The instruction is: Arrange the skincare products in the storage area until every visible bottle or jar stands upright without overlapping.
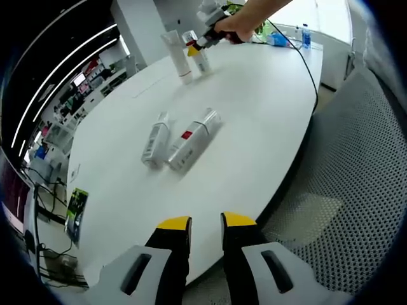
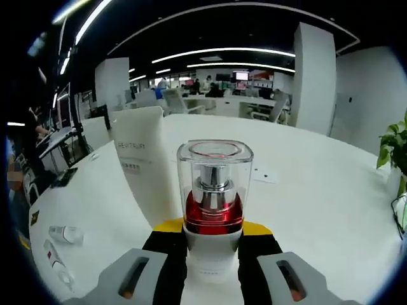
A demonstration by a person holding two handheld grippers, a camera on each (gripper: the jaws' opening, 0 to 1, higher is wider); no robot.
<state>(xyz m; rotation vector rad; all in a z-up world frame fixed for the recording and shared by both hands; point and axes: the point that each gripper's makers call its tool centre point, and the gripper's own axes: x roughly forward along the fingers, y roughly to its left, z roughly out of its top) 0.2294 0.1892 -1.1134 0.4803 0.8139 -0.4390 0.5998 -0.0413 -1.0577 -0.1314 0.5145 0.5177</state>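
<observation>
Two white bottles, one (image 1: 156, 138) and the other with a red label (image 1: 192, 140), lie on their sides side by side in the middle of the white table (image 1: 254, 127). At the far end a white tube (image 1: 177, 56) stands upright. Right beside it is a white bottle (image 1: 200, 58) with a clear cap, held upright by my right gripper (image 1: 208, 39). In the right gripper view that gripper (image 2: 213, 249) is shut on this bottle (image 2: 213, 190), red collar under the cap, with the tube (image 2: 143, 162) just behind on the left. My left gripper (image 1: 206, 230) hovers at the near table edge, narrowly open and holding nothing.
A grey mesh chair (image 1: 356, 159) stands against the table's right side. A black cable (image 1: 308, 67) runs across the far end past blue items (image 1: 277, 39) and a water bottle (image 1: 306, 35). A potted plant (image 2: 395, 152) sits at the right. The lying bottles (image 2: 62, 235) show low left.
</observation>
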